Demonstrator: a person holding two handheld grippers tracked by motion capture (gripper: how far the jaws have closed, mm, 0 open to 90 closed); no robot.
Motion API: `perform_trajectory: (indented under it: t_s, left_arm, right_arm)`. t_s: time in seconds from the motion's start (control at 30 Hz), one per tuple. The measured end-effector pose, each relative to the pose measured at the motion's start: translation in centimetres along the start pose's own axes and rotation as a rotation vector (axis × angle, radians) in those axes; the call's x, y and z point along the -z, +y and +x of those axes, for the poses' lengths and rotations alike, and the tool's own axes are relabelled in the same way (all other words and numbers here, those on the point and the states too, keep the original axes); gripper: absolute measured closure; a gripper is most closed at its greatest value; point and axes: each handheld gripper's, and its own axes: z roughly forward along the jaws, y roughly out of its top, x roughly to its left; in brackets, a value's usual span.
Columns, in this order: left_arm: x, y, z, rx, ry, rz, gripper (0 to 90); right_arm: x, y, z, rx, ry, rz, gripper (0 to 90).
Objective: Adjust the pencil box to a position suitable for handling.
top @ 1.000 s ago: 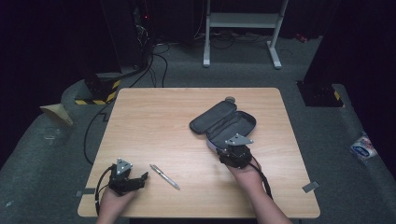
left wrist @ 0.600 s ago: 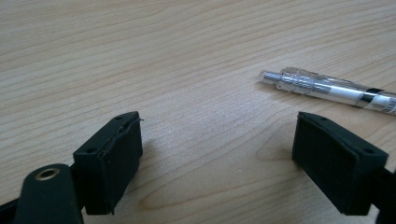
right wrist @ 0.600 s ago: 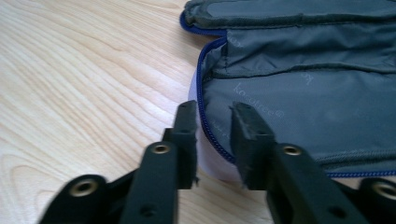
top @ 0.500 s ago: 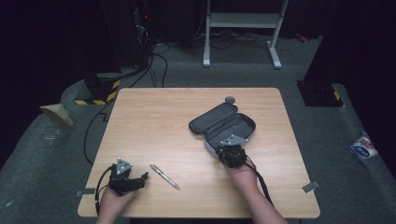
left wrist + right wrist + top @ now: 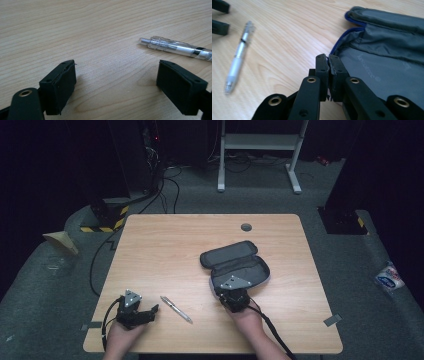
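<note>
A grey zip case (image 5: 239, 267) lies open on the wooden bench (image 5: 165, 245), right of centre, its long axis running from near-left to far-right in the high view, the flap (image 5: 227, 253) folded back on the far side. The right claw (image 5: 328, 65) sits at the case's near-left corner, where the blue zip edge (image 5: 338, 45) begins; its jaws have just been closing and now stand pressed together, with a sliver of the case's rim at their tips, though a firm pinch cannot be told. Pale lettering shows on the grey lining in the right claw's view, too faint to read. The inside of the case, so far as it shows, is bare fabric.

A clear pen (image 5: 176, 309) with silver fittings lies on the bench between the two hands, well apart from the case, its long axis slanting from far-left to near-right in the high view. In the left claw's view one silver end of it (image 5: 175, 47) points toward the left of the picture, just beyond the right jaw.

The left claw (image 5: 116, 83) rests low at the bench's near-left corner, jaws wide apart and holding nothing, bare wood between them.
</note>
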Motion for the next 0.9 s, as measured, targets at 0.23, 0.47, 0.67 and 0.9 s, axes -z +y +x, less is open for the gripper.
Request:
perform_trajectory:
  t_s: [0.23,0.47,0.67,0.9]
  left_arm:
    - [0.0,0.0,0.0,-0.002,0.000,0.001,16.3]
    - [0.0,0.0,0.0,-0.002,0.000,0.000,16.3]
    - [0.0,0.0,0.0,-0.003,0.000,0.000,16.3]
    - [0.0,0.0,0.0,-0.004,0.000,0.000,16.3]
  right_arm:
    - [-0.1,0.1,1.0,0.009,0.015,-0.010,78.8]
    - [2.9,0.7,-1.8,-0.035,-0.068,-0.053,66.1]
    - [5.6,-0.2,-7.6,-0.105,-0.251,-0.042,63.9]
    - [6.7,-1.6,-12.5,-0.217,-0.333,-0.017,64.5]
